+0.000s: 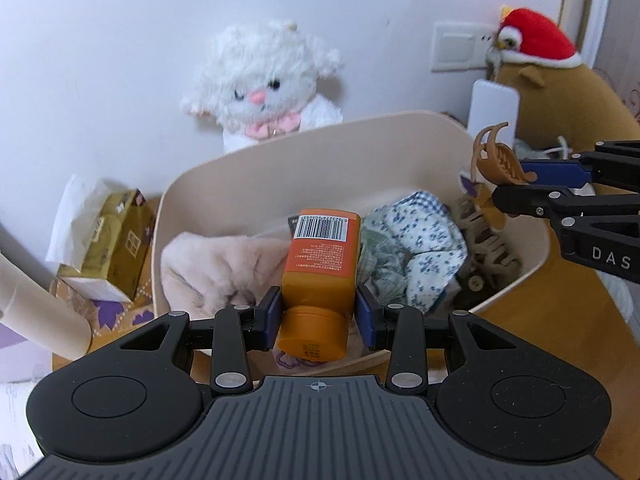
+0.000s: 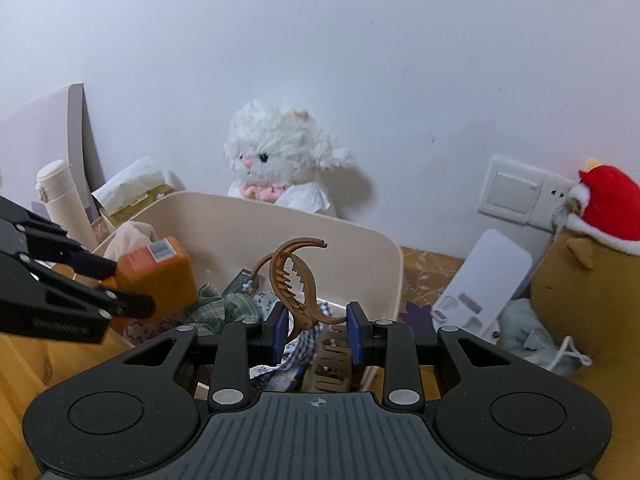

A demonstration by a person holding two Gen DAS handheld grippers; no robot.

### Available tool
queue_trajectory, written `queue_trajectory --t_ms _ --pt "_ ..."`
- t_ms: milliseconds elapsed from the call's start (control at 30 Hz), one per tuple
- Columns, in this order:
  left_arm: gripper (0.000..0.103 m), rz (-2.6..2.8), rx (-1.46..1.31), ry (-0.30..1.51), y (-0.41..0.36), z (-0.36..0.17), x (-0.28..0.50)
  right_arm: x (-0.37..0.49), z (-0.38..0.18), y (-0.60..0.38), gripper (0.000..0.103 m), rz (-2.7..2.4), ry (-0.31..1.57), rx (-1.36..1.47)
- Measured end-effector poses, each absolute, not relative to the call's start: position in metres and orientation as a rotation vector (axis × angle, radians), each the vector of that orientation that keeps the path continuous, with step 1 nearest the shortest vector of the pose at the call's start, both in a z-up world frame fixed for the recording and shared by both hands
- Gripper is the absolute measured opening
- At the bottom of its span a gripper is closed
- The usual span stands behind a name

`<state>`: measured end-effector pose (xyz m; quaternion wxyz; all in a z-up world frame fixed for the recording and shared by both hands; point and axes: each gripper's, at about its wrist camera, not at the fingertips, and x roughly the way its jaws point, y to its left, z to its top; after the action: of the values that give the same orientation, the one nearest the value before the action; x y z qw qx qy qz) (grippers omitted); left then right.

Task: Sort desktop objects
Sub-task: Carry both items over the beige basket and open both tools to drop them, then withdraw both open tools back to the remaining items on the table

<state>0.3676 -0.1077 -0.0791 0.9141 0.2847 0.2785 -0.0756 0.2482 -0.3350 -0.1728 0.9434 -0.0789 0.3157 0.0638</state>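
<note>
My left gripper (image 1: 317, 316) is shut on an orange bottle (image 1: 320, 264), cap toward me, held over the cream storage bin (image 1: 320, 140). The bottle also shows in the right wrist view (image 2: 160, 276). My right gripper (image 2: 318, 330) is shut on a brown hair claw clip (image 2: 296, 284), held upright over the bin's right side. The clip also shows in the left wrist view (image 1: 494, 160), at the tip of the right gripper (image 1: 516, 184). The bin (image 2: 360, 248) holds a pink fluffy cloth (image 1: 216, 268), floral fabric (image 1: 420, 248) and another claw clip (image 1: 488, 240).
A white plush lamb (image 1: 264, 80) sits behind the bin against the wall. A gold tissue box (image 1: 116, 236) and a cream flask (image 2: 60, 196) stand to the left. A brown plush with a red hat (image 2: 592, 264) and a white stand (image 2: 488, 284) are on the right.
</note>
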Motion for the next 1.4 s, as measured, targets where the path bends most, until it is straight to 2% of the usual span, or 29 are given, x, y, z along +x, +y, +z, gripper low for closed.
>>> queue_trajectory --t_ms 500,533,600,633,700,733,767,900,967,1100,1400 --pt "0.041 -0.148 0.546 0.633 -0.108 -0.090 0.382 0.280 -0.208 -0.315 0.029 0.157 0.754 -0.254" --pt "0.042 -0.146 0.546 0.633 -0.109 -0.089 0.381 0.280 -0.208 -0.316 0.036 0.158 0.753 -0.243" --pt "0.058 -0.140 0.537 0.631 -0.109 -0.087 0.381 0.278 -0.208 -0.317 0.040 0.152 0.750 -0.229" --pt "0.062 -0.131 0.532 0.622 -0.109 -0.085 0.381 0.277 -0.208 -0.317 0.043 0.151 0.747 -0.229" --pt "0.073 -0.116 0.522 0.604 -0.110 -0.082 0.379 0.275 -0.206 -0.317 0.054 0.155 0.737 -0.230" --pt "0.074 -0.112 0.520 0.602 -0.110 -0.081 0.378 0.274 -0.205 -0.317 0.066 0.158 0.730 -0.228" --pt "0.075 -0.110 0.521 0.602 -0.110 -0.080 0.377 0.271 -0.203 -0.317 0.072 0.156 0.718 -0.224" --pt "0.077 -0.102 0.523 0.604 -0.107 -0.078 0.372 0.263 -0.195 -0.318 0.084 0.144 0.695 -0.229" --pt "0.078 -0.095 0.532 0.600 -0.106 -0.076 0.367 0.257 -0.190 -0.321 0.097 0.136 0.676 -0.209" --pt "0.080 -0.096 0.562 0.593 -0.100 -0.074 0.356 0.243 -0.183 -0.327 0.103 0.141 0.662 -0.177" --pt "0.081 -0.123 0.540 0.608 -0.074 -0.071 0.329 0.208 -0.189 -0.330 0.103 0.166 0.696 -0.221"
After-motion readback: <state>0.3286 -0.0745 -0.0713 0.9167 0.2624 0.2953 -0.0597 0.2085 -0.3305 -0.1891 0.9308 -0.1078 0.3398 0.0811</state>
